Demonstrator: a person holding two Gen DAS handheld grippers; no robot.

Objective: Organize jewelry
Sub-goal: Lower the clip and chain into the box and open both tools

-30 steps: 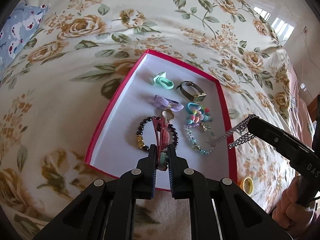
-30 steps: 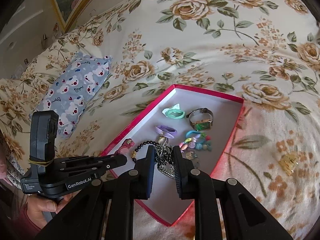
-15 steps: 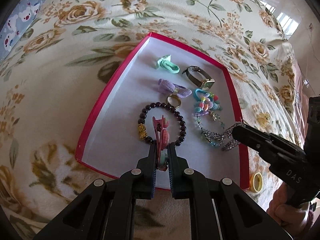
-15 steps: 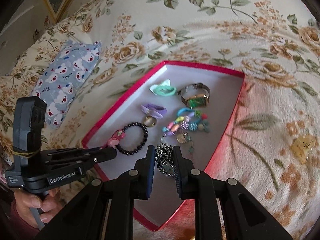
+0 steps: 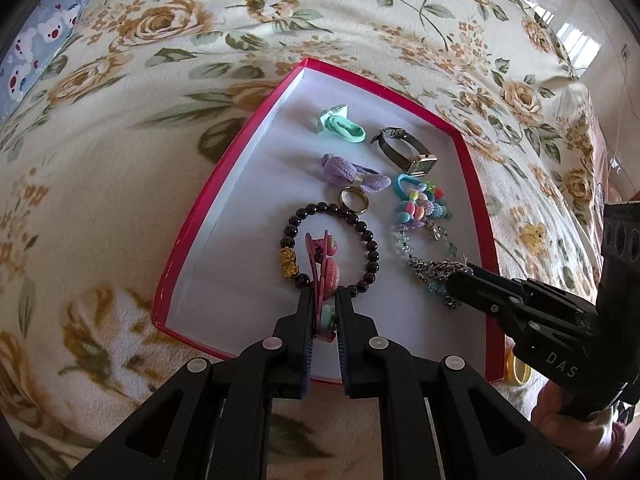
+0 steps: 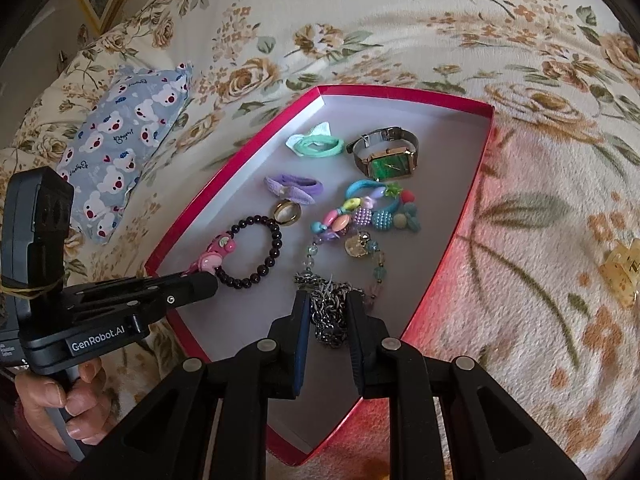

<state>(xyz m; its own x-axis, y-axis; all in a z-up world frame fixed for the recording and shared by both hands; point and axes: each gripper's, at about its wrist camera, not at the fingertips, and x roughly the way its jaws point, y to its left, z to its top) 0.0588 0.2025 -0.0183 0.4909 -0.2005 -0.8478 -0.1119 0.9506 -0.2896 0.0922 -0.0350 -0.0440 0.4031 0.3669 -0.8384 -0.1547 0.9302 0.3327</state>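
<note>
While clamped in the left gripper (image 5: pixel 325 304), pink hair clip (image 5: pixel 323 264) over the dark bead bracelet (image 5: pixel 332 246) inside the red-rimmed box (image 5: pixel 192 236); silver chain (image 6: pixel 328 304) pinched in the right gripper (image 6: pixel 328 316), near right in the box. Flowered blanket (image 6: pixel 520 240) beneath, bear-print pillow (image 6: pixel 124 144) far left. Yellow clip (image 6: pixel 620 272) cut off at right edge.

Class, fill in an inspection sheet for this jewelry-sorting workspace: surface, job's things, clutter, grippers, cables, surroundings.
Surface: floral blanket on a bed.
Job's things: red box holding watch, hair ties, ring, bead bracelet, colourful beads.
Clutter: yellow clip on the blanket; yellow ring beside the box.
Grippers: left gripper shut on pink hair clip; right gripper shut on metal chain.
Cables: nothing seen.
Surroundings: bear-print pillow.
</note>
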